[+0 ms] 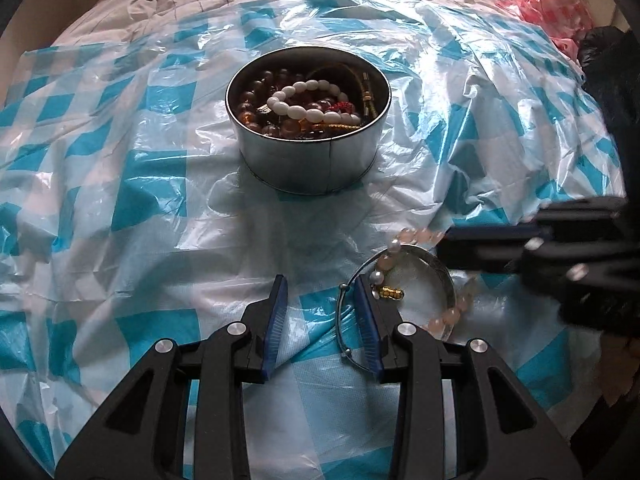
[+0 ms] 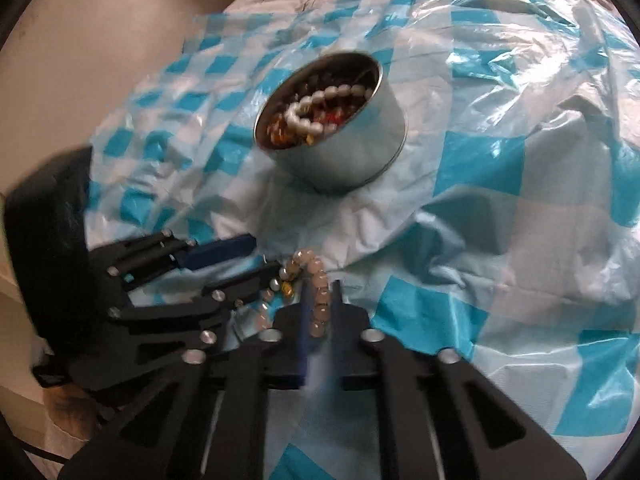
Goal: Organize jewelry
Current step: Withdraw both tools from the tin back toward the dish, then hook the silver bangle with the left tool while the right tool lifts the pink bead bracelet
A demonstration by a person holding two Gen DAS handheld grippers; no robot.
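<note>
Nearest in the right wrist view, the right tongs (image 2: 320, 300) are clenched on a pink bead bracelet (image 2: 318, 280); the left view shows them only as a dark blur at its right edge. The left view alone shows the left tongs (image 1: 320, 292) released, one pad inside a silver bangle (image 1: 400, 300) lying on the blue-checked plastic sheet (image 1: 120, 200) over a bed. Farther off stands a round metal tin (image 1: 308, 160), heaped with a white bead bracelet (image 1: 308, 104), dark brown beads and gold cord.
</note>
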